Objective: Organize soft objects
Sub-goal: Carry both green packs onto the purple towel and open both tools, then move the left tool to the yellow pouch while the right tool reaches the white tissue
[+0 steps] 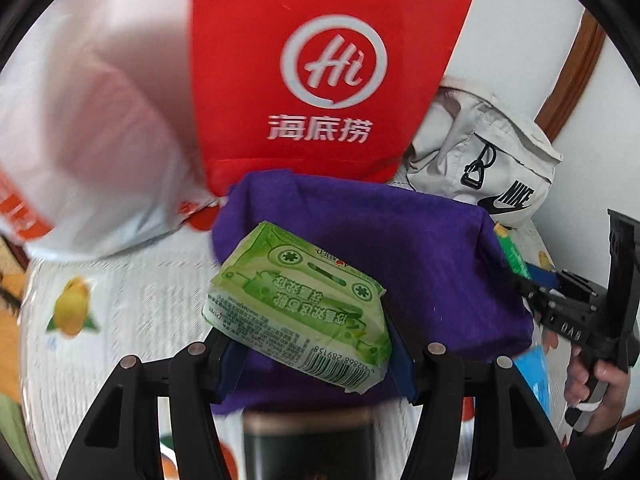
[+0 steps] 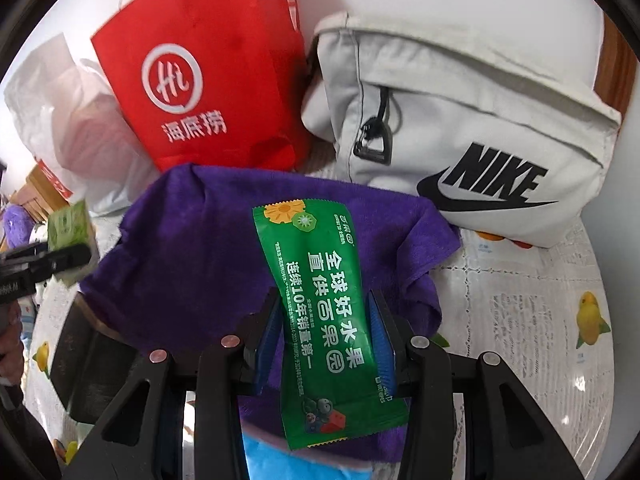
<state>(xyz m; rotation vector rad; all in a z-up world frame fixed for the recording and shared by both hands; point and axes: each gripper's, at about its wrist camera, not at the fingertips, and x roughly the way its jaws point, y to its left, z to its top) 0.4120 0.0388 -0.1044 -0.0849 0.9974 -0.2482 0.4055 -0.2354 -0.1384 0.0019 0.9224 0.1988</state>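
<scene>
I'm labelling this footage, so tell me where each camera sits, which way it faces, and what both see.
Left wrist: rides the left gripper, angled down at its clamped light green tissue pack; a hand shows at right.
Right wrist: rides the right gripper, angled down at its clamped green wet-wipe sachet.
Shared: purple towel, red bag, white Nike bag.

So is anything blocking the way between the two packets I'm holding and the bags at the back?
Nothing visible does. The light green tissue pack in the left gripper and the dark green sachet in the right gripper both hang above the purple cloth. Behind the cloth are the red bag and grey bag.
</scene>
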